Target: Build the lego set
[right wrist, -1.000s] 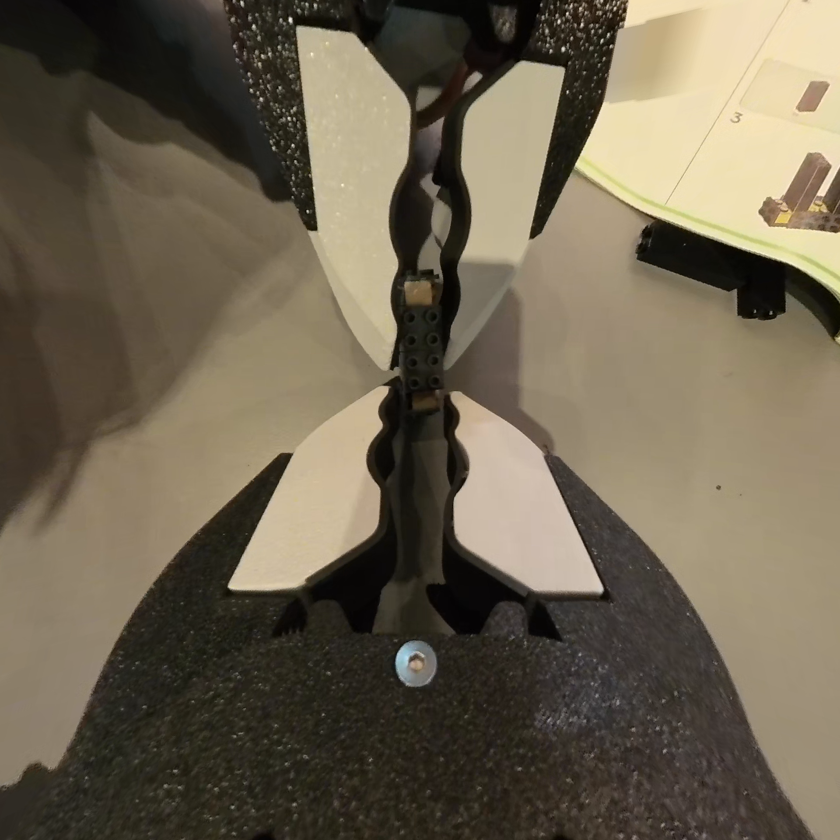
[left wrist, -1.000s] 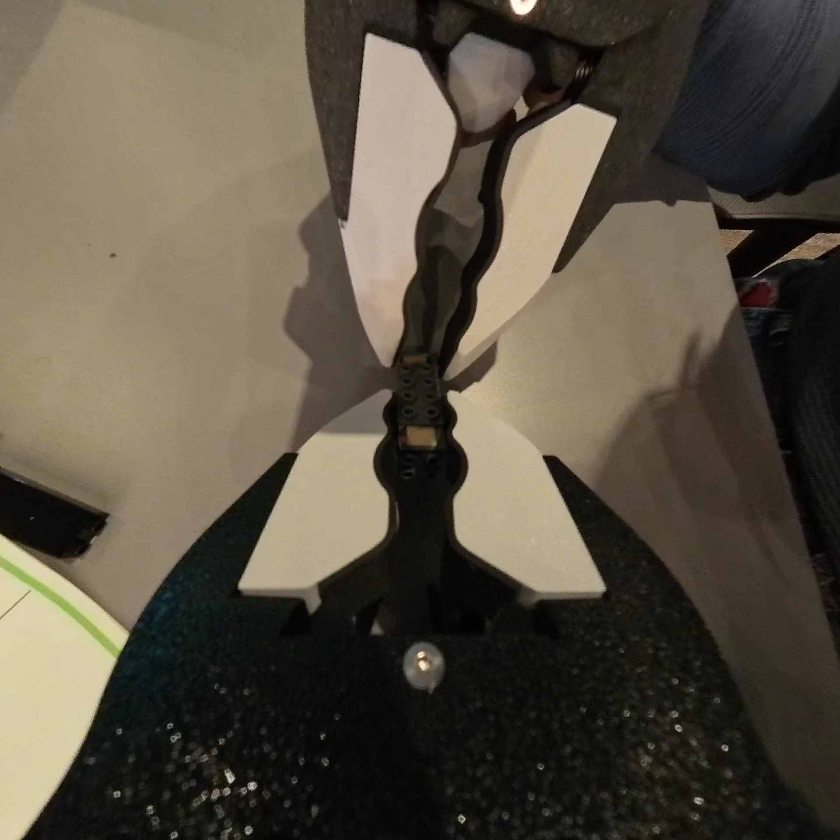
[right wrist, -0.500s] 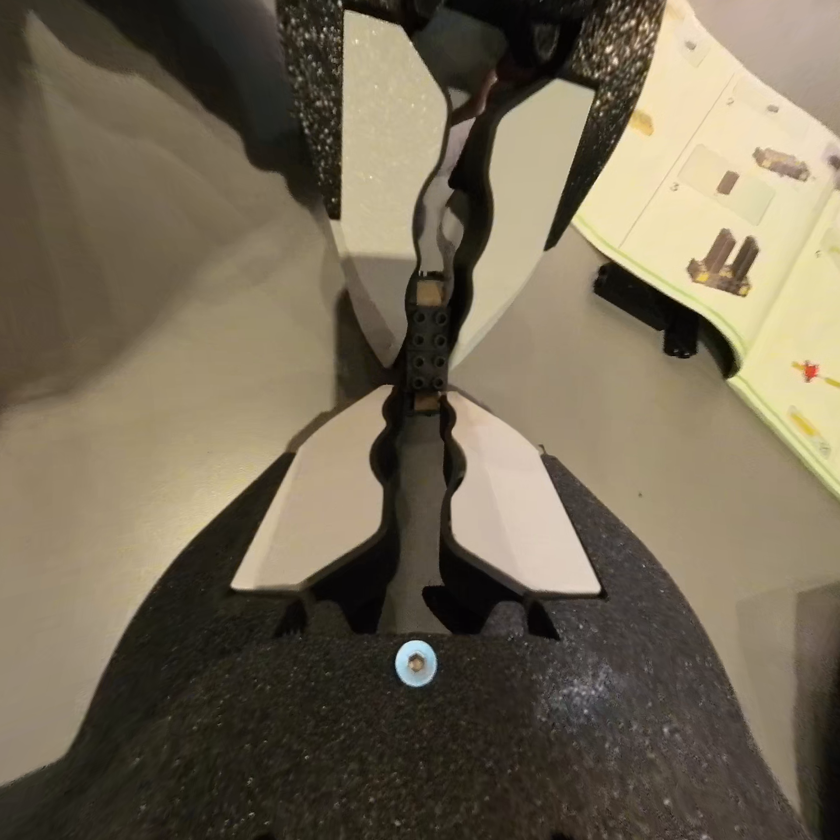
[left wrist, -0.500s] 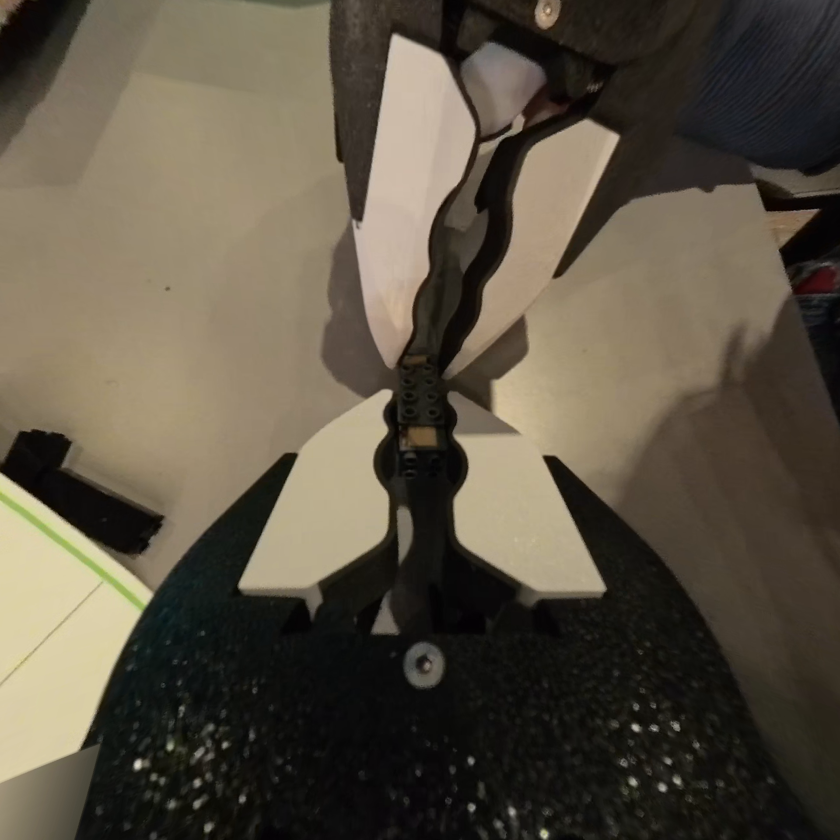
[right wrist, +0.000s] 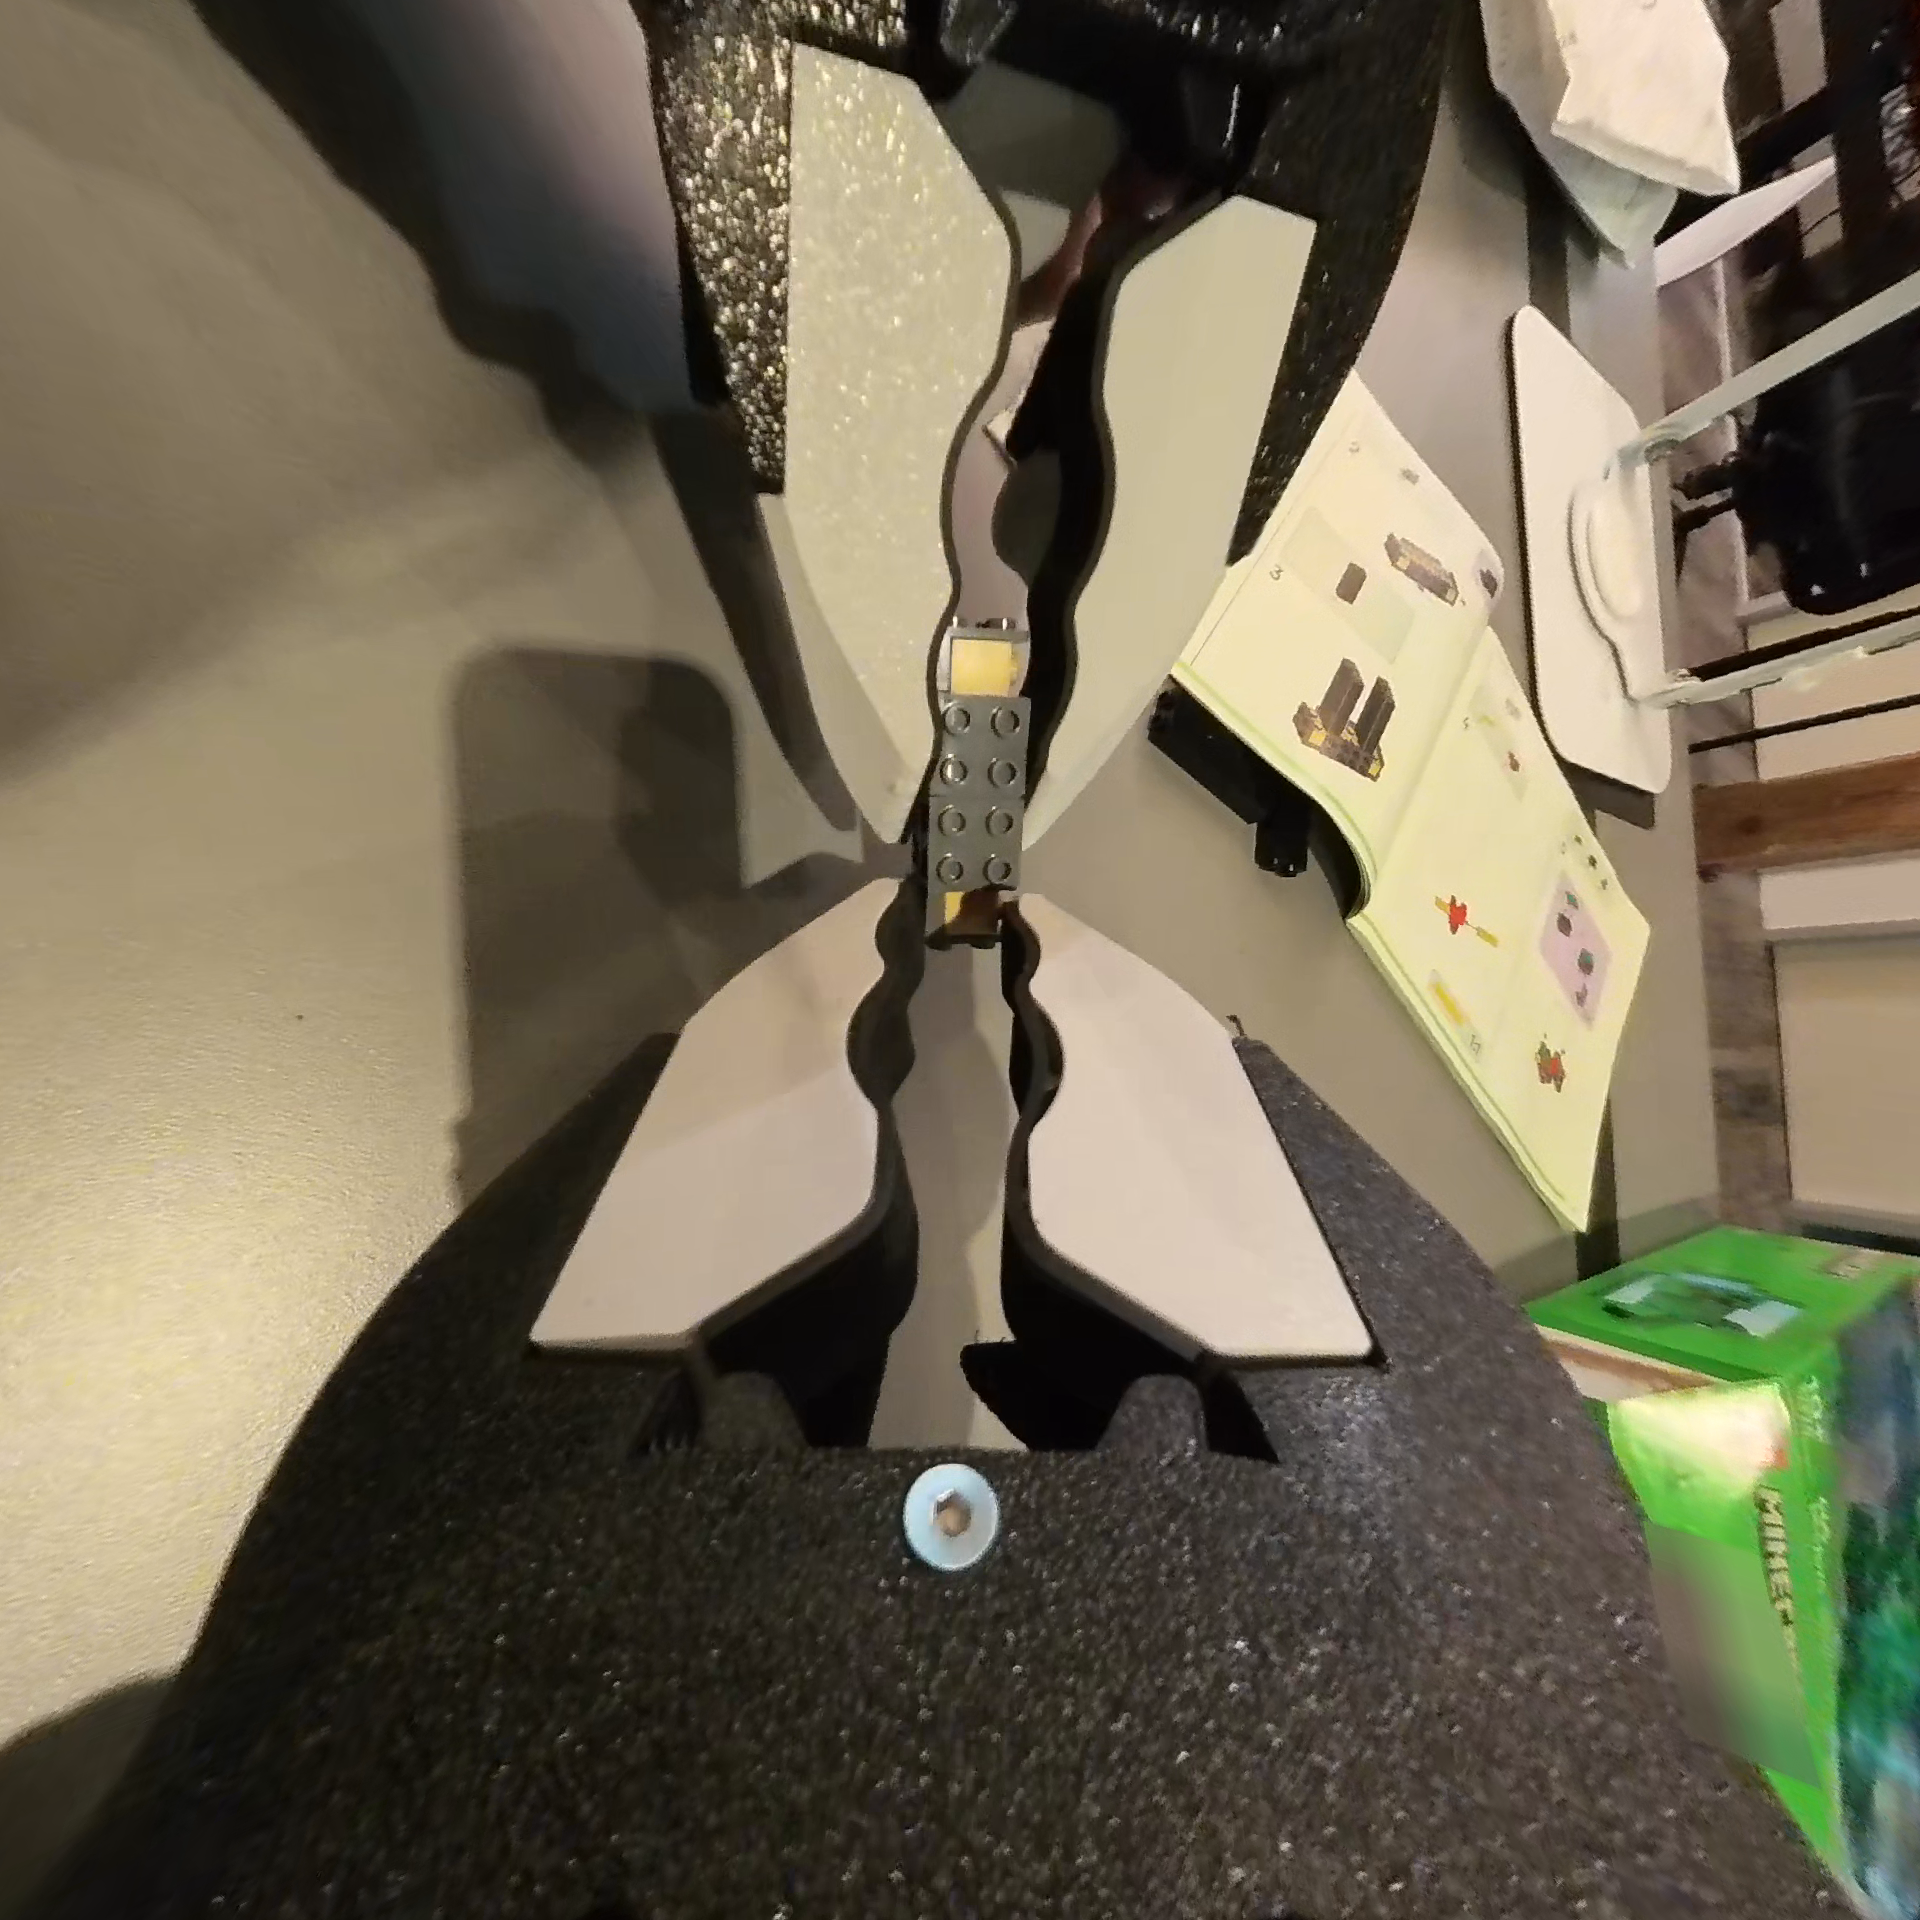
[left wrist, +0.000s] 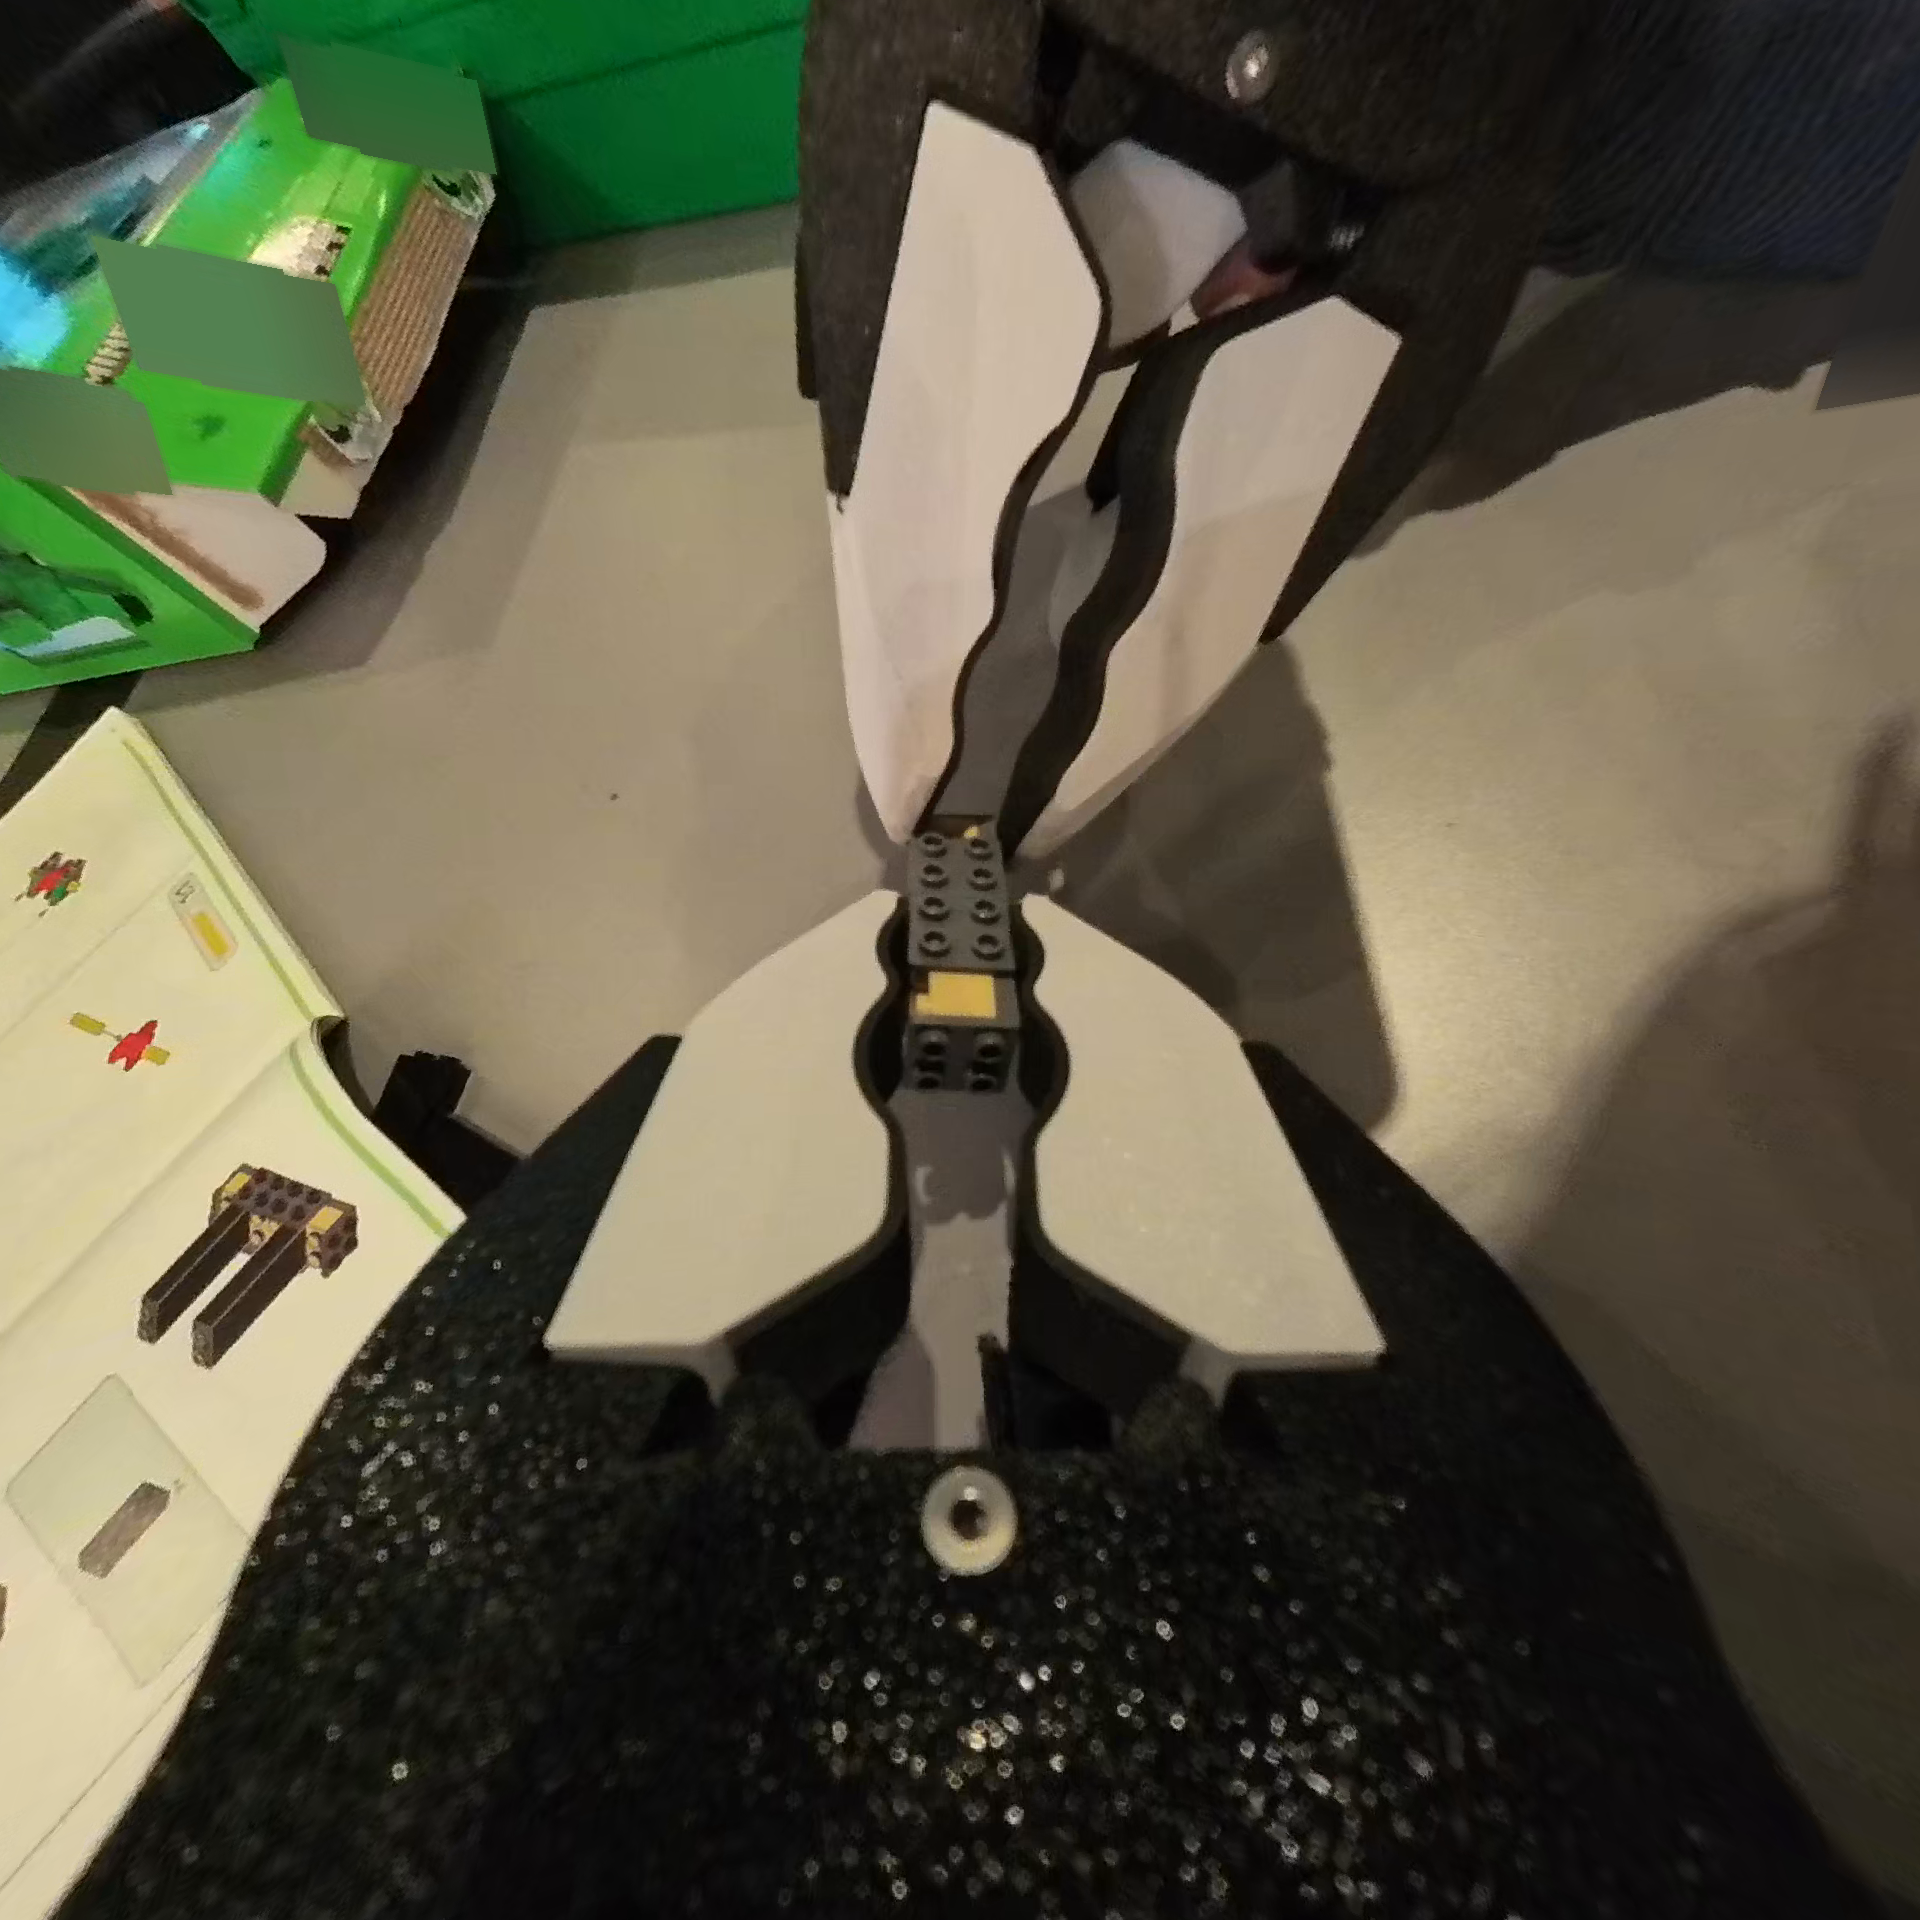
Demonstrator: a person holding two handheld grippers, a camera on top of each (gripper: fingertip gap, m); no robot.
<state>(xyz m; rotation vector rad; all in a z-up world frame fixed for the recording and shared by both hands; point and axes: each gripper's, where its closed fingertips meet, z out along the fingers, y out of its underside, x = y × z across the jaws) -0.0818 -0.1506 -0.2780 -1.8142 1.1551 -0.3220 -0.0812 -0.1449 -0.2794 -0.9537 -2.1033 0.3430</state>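
Note:
A small black lego assembly (left wrist: 958,902) with a studded dark plate and a yellow-faced brick hangs above the grey table, held end to end between the two grippers. My left gripper (left wrist: 961,920) is shut on the end with the yellow-faced brick (left wrist: 961,997) and the black brick behind it. My right gripper (left wrist: 961,831) reaches in from the top of the left wrist view and is shut on the far end. In the right wrist view, my right gripper (right wrist: 961,904) pinches a small yellow piece under the plate (right wrist: 982,790), and my left gripper (right wrist: 971,821) comes from above.
An open instruction booklet (left wrist: 135,1143) lies at the left, also in the right wrist view (right wrist: 1455,779), with a black lego piece (right wrist: 1236,769) at its edge. A green box (left wrist: 187,416) stands beyond it. A white pad (right wrist: 1590,571) lies at the table's far side. Less than 4 cm separates the two grippers' tips.
Both grippers have moved away from the table with the assembly still held between them. The booklet and the green box have come into view.

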